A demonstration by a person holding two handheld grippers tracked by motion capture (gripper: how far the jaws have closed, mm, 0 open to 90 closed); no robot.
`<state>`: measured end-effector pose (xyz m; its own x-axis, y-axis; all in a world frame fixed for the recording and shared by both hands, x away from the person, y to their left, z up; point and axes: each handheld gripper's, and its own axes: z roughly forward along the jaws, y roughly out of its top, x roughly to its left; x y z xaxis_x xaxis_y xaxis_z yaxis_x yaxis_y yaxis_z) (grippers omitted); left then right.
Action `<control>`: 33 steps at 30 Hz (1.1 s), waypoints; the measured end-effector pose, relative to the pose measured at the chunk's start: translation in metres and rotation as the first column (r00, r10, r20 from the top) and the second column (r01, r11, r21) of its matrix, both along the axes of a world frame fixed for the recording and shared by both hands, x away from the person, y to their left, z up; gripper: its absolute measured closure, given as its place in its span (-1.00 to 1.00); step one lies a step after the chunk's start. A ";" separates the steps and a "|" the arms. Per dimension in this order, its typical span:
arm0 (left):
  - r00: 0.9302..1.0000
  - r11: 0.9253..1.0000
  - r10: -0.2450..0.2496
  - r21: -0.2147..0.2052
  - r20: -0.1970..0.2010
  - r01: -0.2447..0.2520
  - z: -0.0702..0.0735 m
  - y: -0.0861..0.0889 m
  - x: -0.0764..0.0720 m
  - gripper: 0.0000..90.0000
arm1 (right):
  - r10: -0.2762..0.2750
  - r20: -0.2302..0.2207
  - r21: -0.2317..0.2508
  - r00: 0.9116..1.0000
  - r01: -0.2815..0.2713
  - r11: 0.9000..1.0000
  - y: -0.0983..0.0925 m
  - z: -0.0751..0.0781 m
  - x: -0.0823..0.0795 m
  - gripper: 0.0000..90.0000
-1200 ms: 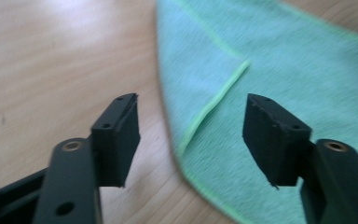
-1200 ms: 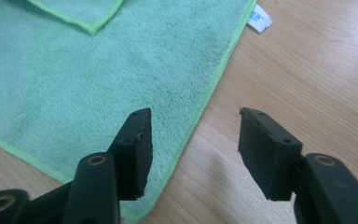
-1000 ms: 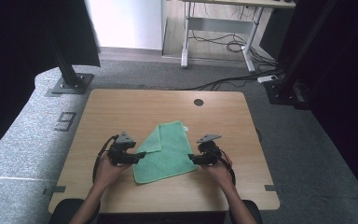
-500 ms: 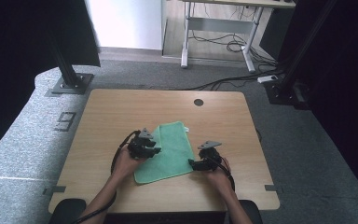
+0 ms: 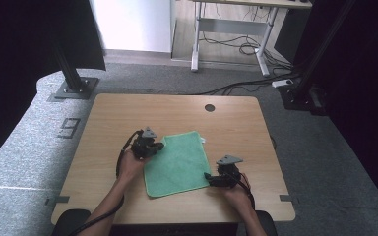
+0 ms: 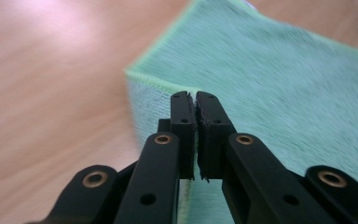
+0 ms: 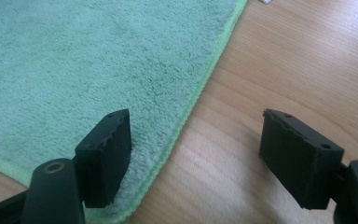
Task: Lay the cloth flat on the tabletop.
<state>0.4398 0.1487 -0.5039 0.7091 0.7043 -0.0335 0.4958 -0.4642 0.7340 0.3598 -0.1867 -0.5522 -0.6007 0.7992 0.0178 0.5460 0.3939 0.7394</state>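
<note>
A green towel (image 5: 177,164) lies spread nearly flat on the wooden table (image 5: 236,128). My left gripper (image 5: 158,146) is at the towel's far left corner. In the left gripper view its jaws are shut (image 6: 196,100) on the towel's edge (image 6: 279,79), which stands slightly raised off the wood. My right gripper (image 5: 208,177) sits at the towel's near right corner. In the right gripper view it is open (image 7: 198,116), one finger (image 7: 107,154) resting over the towel (image 7: 74,65), the other over bare wood, with the hem running between them.
A round cable hole (image 5: 209,107) is in the table's far middle. A small white tag (image 5: 203,140) sticks out at the towel's far right corner. Bare wood surrounds the towel on all sides. Both forearms enter over the near table edge.
The towel went from a slanted, rumpled shape to a flat square. My left gripper moved right and away onto its far left corner. The right gripper drew back toward the near edge.
</note>
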 end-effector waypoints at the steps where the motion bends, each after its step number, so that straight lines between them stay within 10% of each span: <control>1: 1.000 1.000 0.016 -0.003 0.005 -0.016 0.003 0.004 0.002 0.90 | -0.001 0.001 -0.001 1.000 0.001 1.000 -0.001 0.000 -0.001 -0.45; 10: 0.985 0.983 0.172 0.067 0.026 -0.174 0.009 0.038 0.016 0.40 | -0.029 -0.006 -0.005 1.000 0.029 1.000 -0.002 0.001 -0.014 -0.45; 14: 0.975 0.975 0.221 0.024 0.005 -0.221 0.009 0.052 0.016 0.04 | -0.032 -0.007 -0.006 0.999 0.032 0.999 -0.002 0.001 -0.017 -0.46; 23: 0.987 0.988 0.155 0.003 -0.039 -0.155 -0.009 0.050 -0.014 -0.53 | -0.048 -0.036 -0.018 0.998 0.048 0.999 0.000 0.003 -0.018 -0.47; 33: 0.989 0.991 0.124 0.053 -0.085 -0.120 -0.030 0.043 -0.060 -0.72 | -0.071 -0.010 -0.027 0.997 0.071 0.997 -0.007 0.012 -0.002 -0.51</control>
<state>0.3794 0.1916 -0.5338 0.6138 0.7875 -0.0562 0.6124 -0.4300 0.6634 0.3576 -0.1941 -0.5400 -0.5422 0.8403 0.0024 0.5813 0.3729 0.7232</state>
